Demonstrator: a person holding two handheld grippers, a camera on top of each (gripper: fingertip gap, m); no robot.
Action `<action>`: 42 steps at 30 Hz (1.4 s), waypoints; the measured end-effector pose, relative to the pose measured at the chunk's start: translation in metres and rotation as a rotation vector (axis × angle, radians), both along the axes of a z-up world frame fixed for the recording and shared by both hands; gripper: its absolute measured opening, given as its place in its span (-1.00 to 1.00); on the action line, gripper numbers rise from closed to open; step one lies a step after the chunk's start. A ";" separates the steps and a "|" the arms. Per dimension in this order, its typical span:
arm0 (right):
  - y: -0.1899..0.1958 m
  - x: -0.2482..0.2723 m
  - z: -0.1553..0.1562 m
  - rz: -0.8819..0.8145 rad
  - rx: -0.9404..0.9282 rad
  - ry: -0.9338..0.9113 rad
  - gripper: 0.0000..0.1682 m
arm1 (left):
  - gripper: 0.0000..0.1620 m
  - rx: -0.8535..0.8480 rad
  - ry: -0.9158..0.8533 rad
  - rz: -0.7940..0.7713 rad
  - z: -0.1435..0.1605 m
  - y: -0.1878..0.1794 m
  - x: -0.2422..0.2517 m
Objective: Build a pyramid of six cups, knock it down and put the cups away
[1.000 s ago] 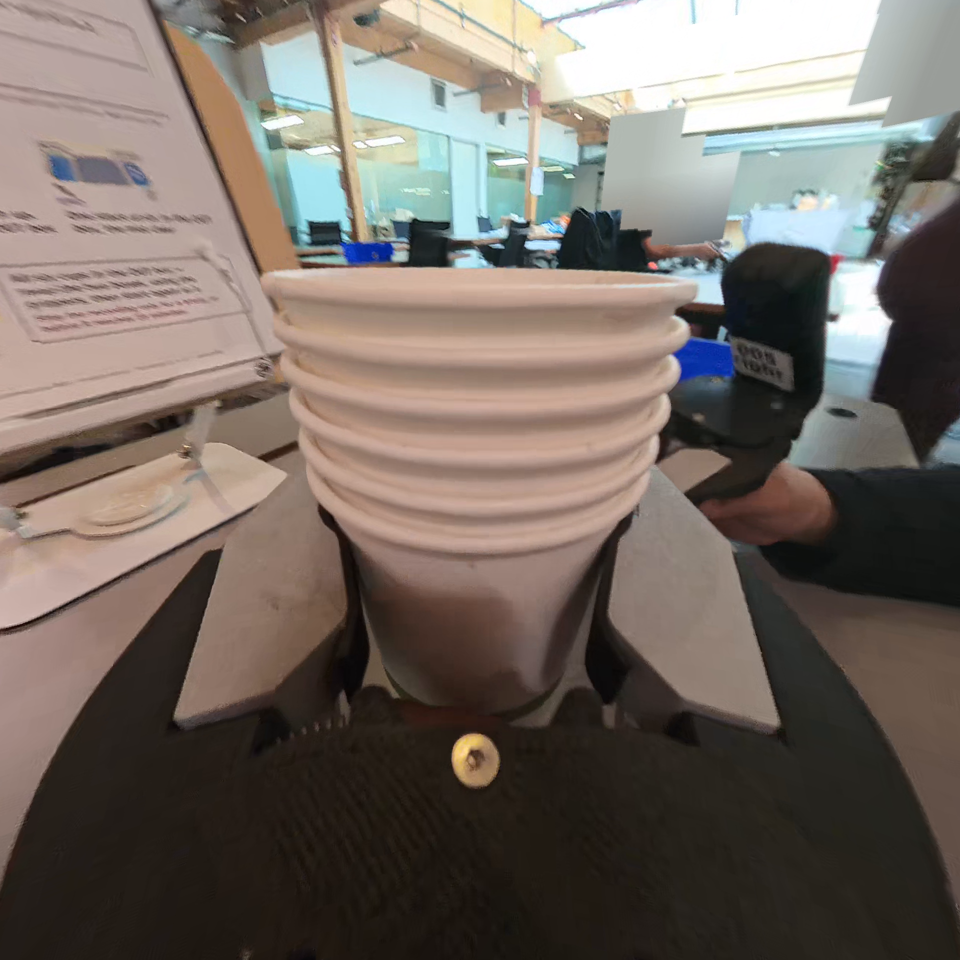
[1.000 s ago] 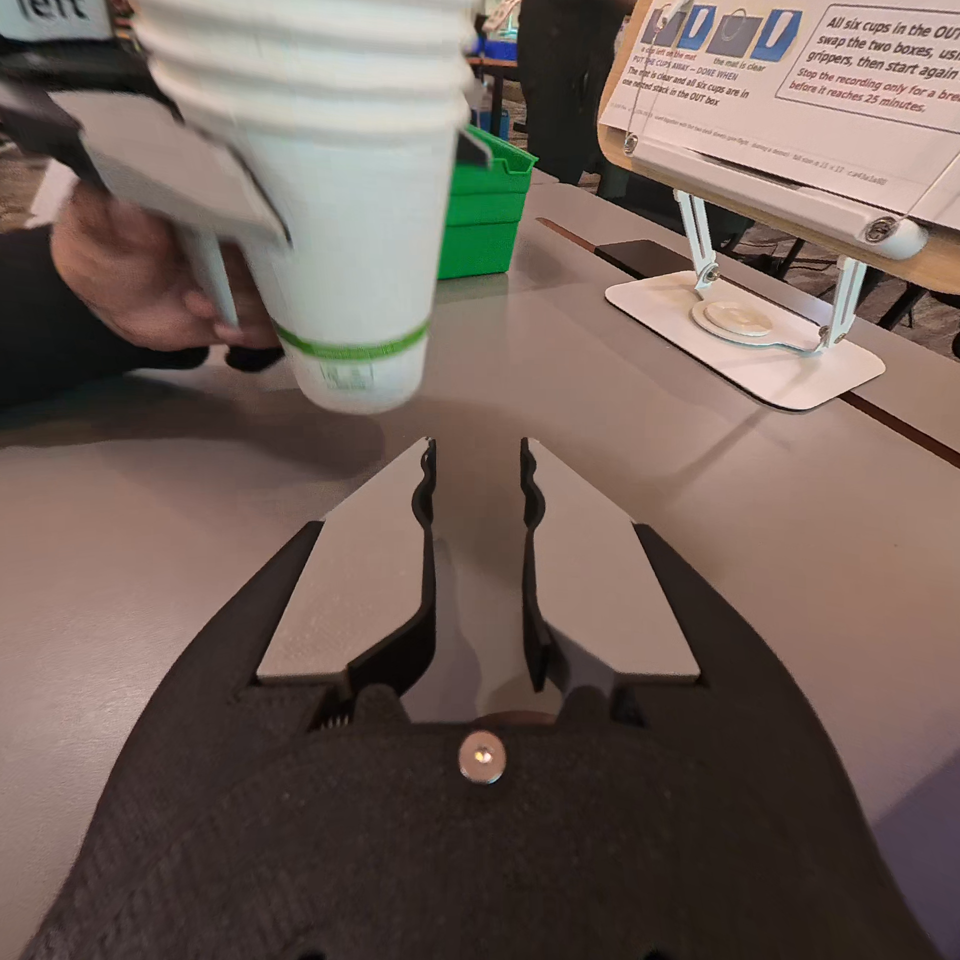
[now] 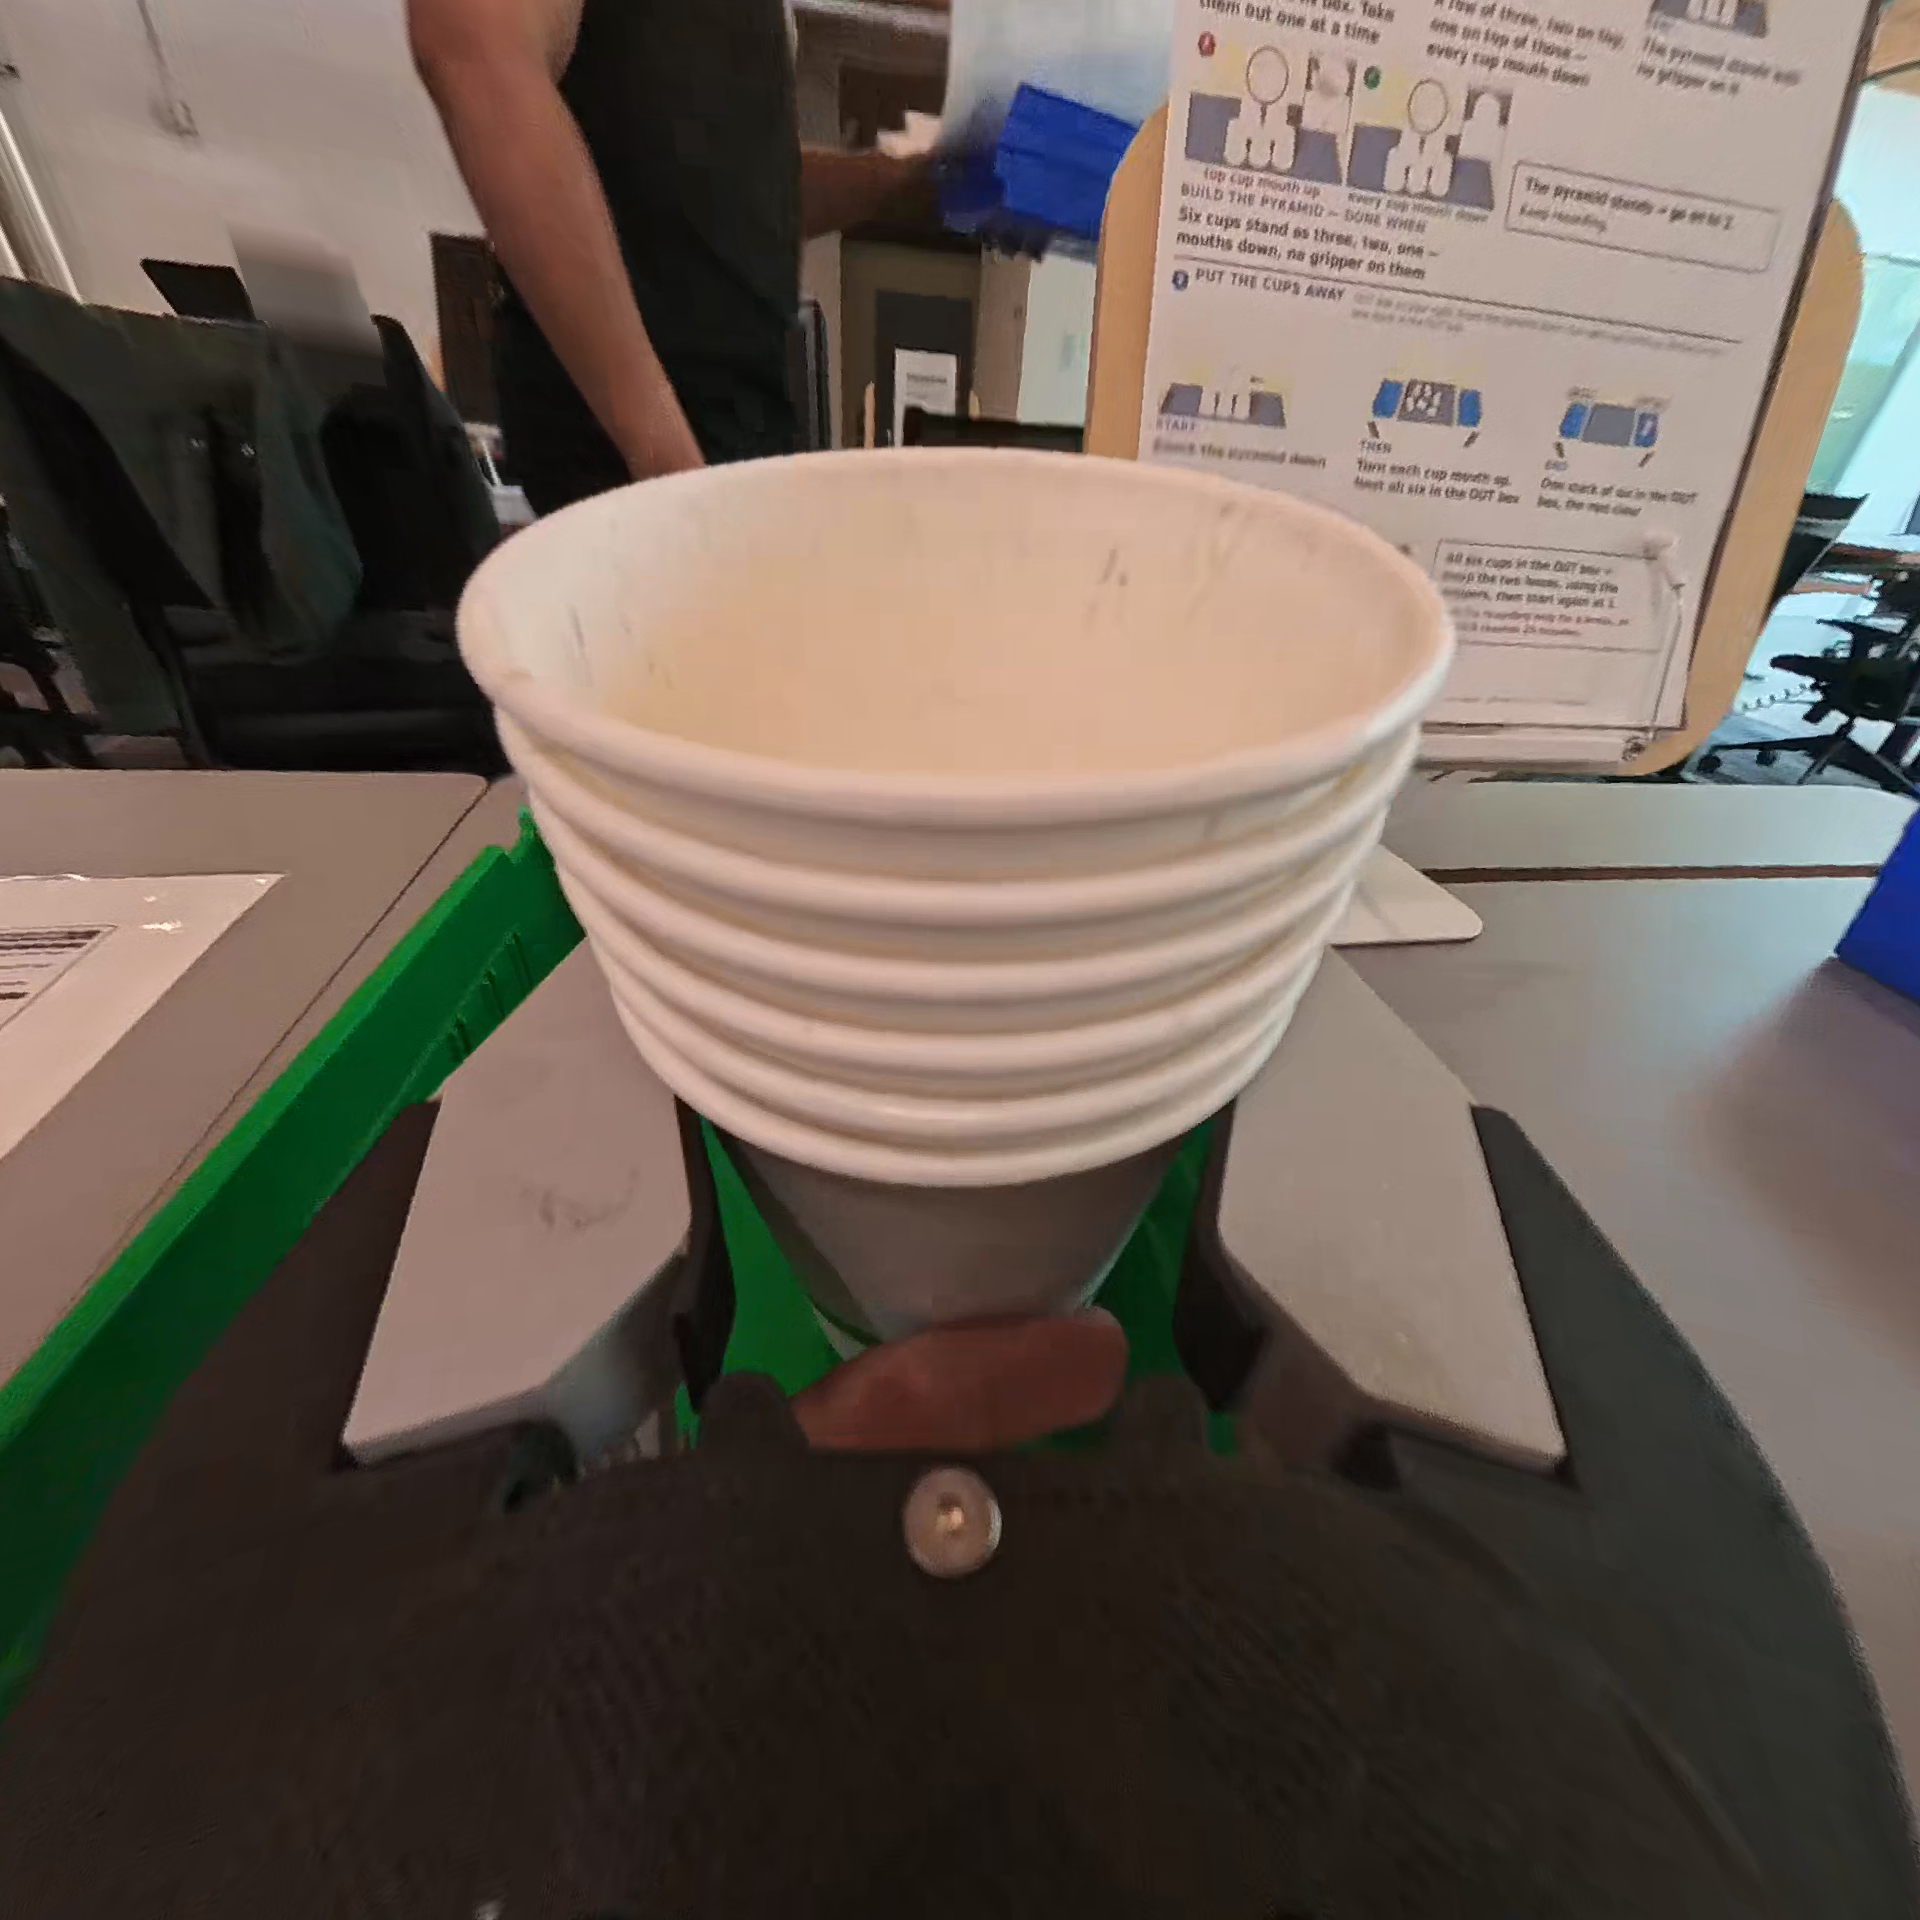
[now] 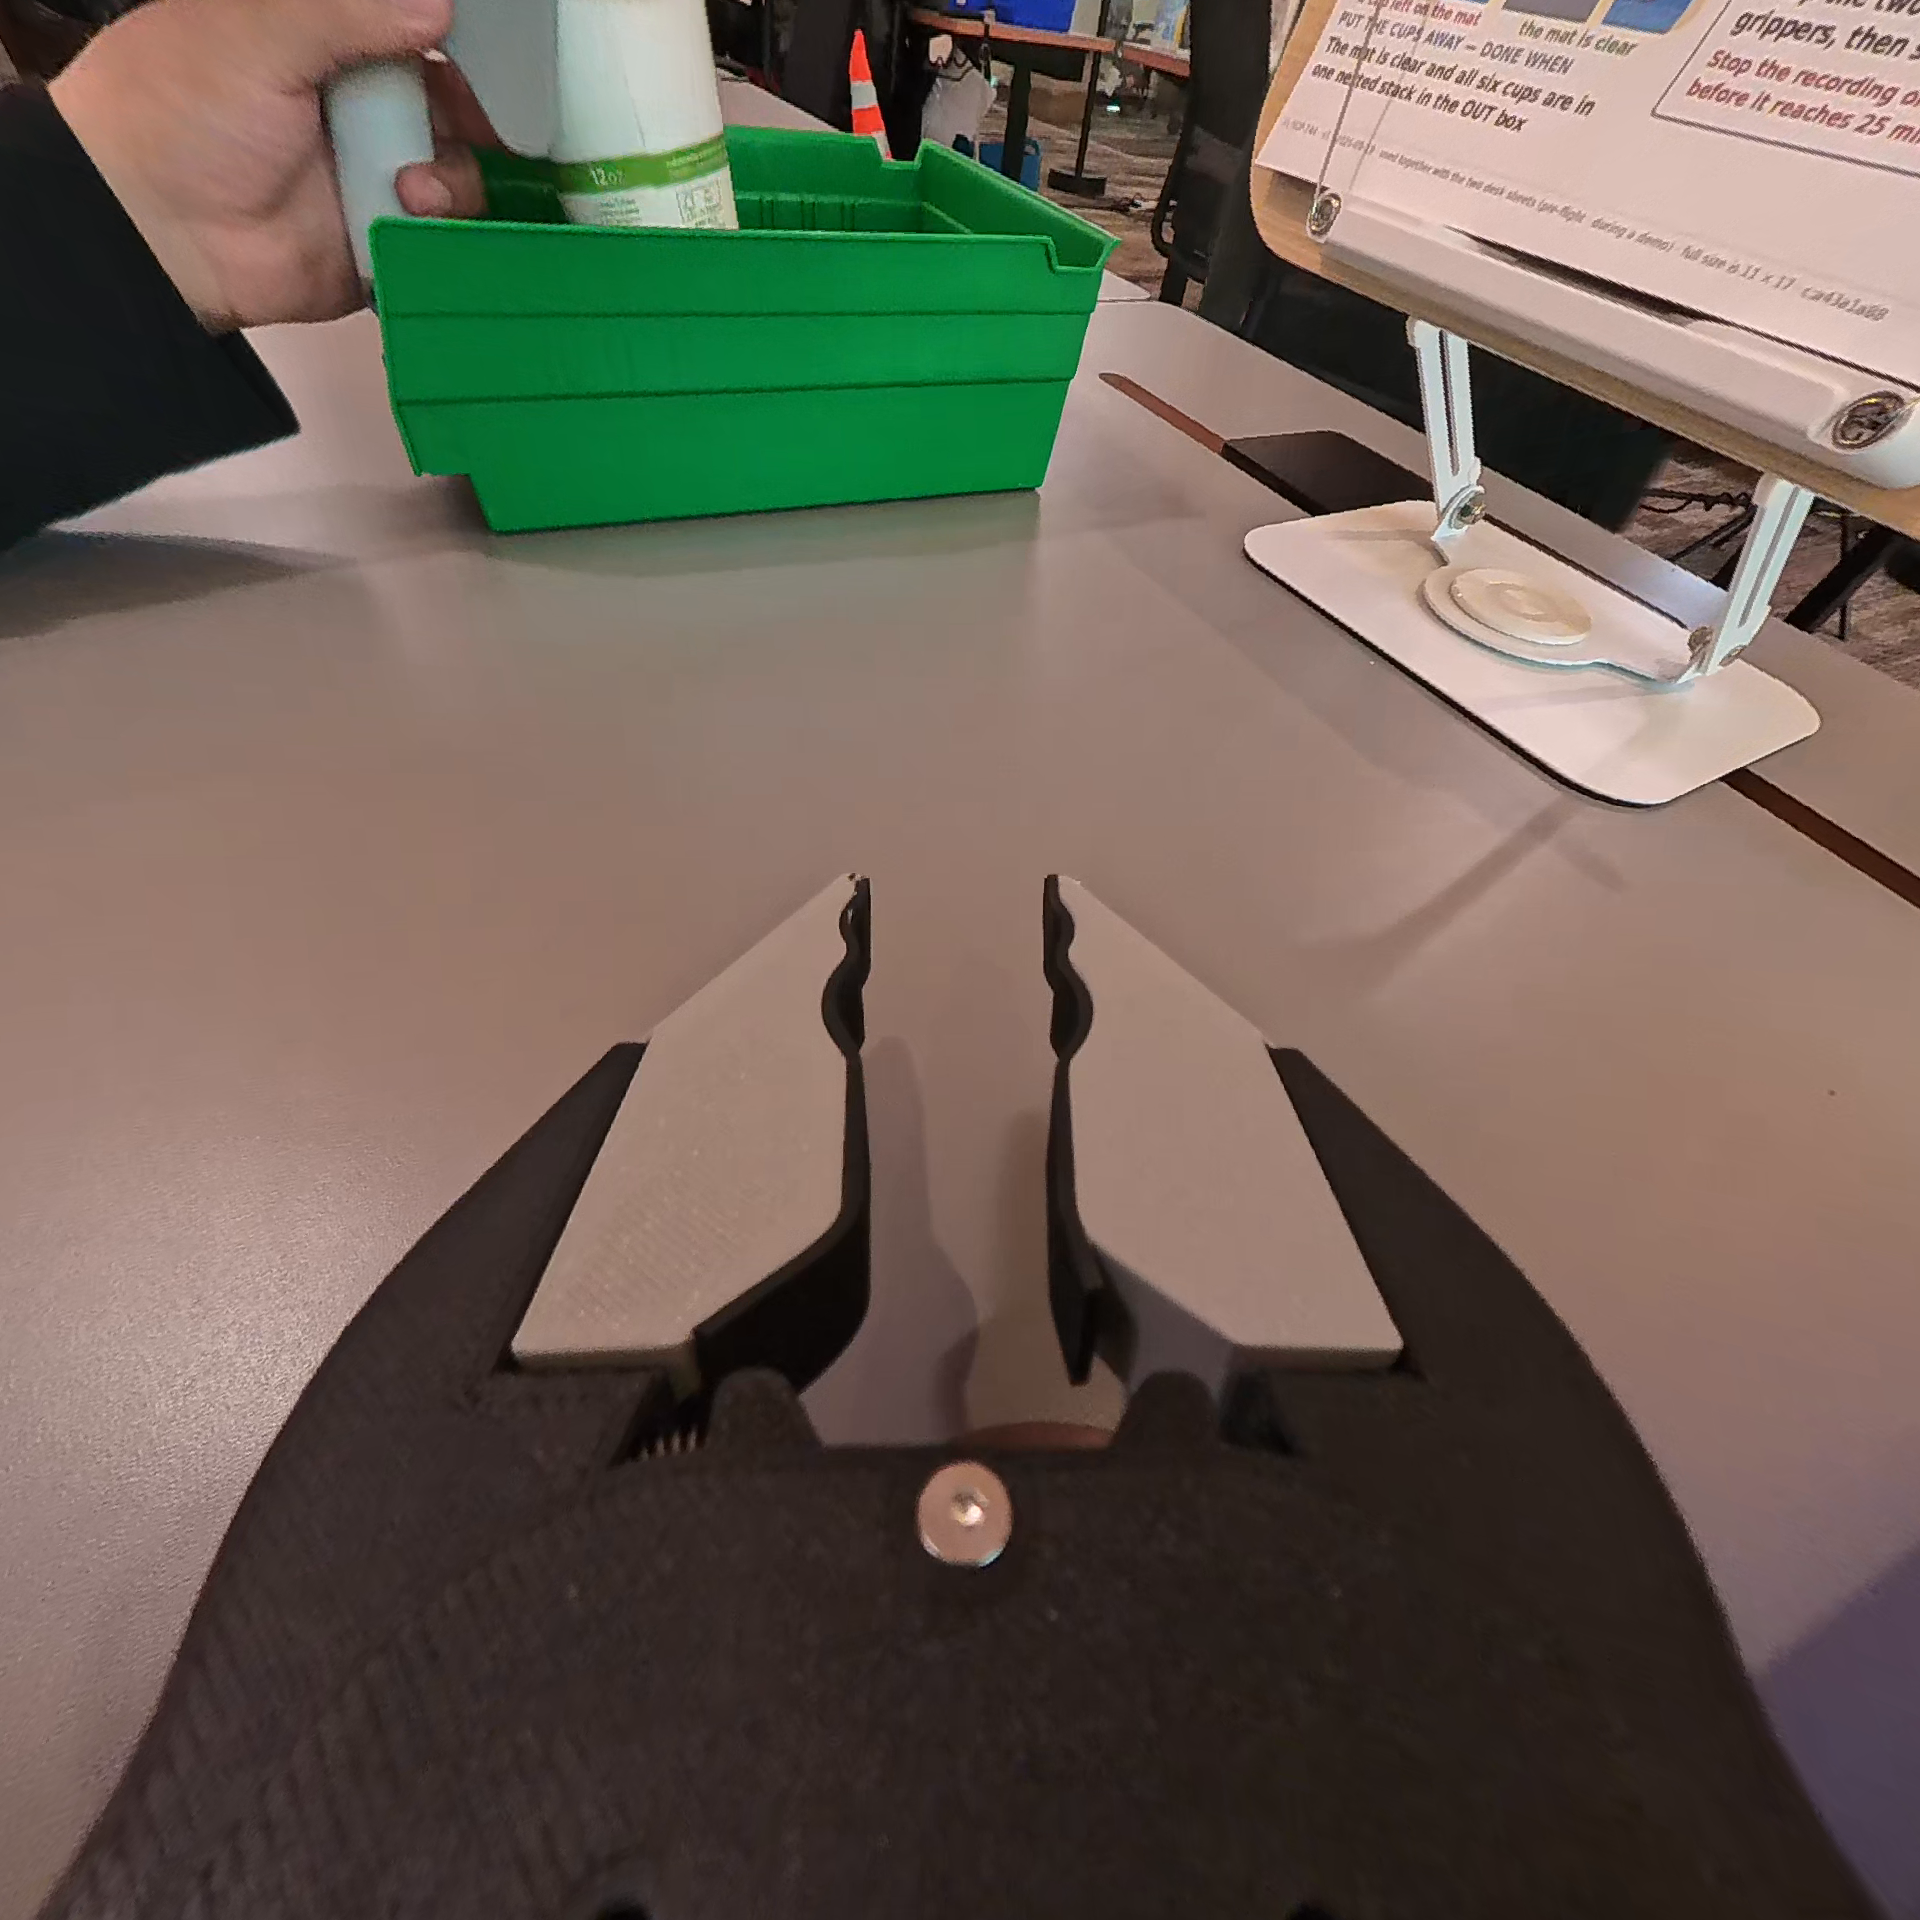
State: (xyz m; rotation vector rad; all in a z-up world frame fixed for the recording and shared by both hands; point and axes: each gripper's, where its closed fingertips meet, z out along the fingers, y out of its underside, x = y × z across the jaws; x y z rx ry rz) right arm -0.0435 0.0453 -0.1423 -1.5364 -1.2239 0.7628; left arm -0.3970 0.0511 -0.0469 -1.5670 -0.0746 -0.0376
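Left wrist view shows the left gripper [image 3: 951, 1278] with its jaws pinching the lowest cup of a nested stack of white cups [image 3: 951, 831], mouths up, six rims countable one above another; gripping low on the outer cup lets one hold carry the whole stack and keeps the rims free of the fingers. Beneath and to the left lies the green bin [image 3: 312, 1091], so the stack hangs over its opening. In the right wrist view the stack's foot [image 4: 644, 156] sits below the bin's near wall [image 4: 727, 343], already inside, though whether it touches the floor of the bin cannot be told (the wall hides it). Nothing else shows in the bin from here. The right gripper [image 4: 956, 914] hovers low over the grey bench [image 4: 520, 779], well apart from the bin, jaws spread a little and holding nothing, presumably kept clear because the put-away step needs only one hand. A stand with an instruction sheet [image 4: 1558, 623] occupies the bench to the right.
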 end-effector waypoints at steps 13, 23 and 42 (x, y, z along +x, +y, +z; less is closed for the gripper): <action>-0.001 0.000 0.000 0.004 -0.006 0.000 -0.64 | 0.32 -0.448 -0.073 -0.126 -0.086 0.043 0.006; -0.003 -0.001 -0.001 0.012 -0.009 -0.005 -0.64 | 0.35 -0.388 0.010 -0.006 -0.072 0.041 -0.011; 0.023 0.014 -0.019 -0.147 0.042 -0.153 -0.61 | 0.34 -0.339 0.117 0.067 -0.051 0.017 -0.009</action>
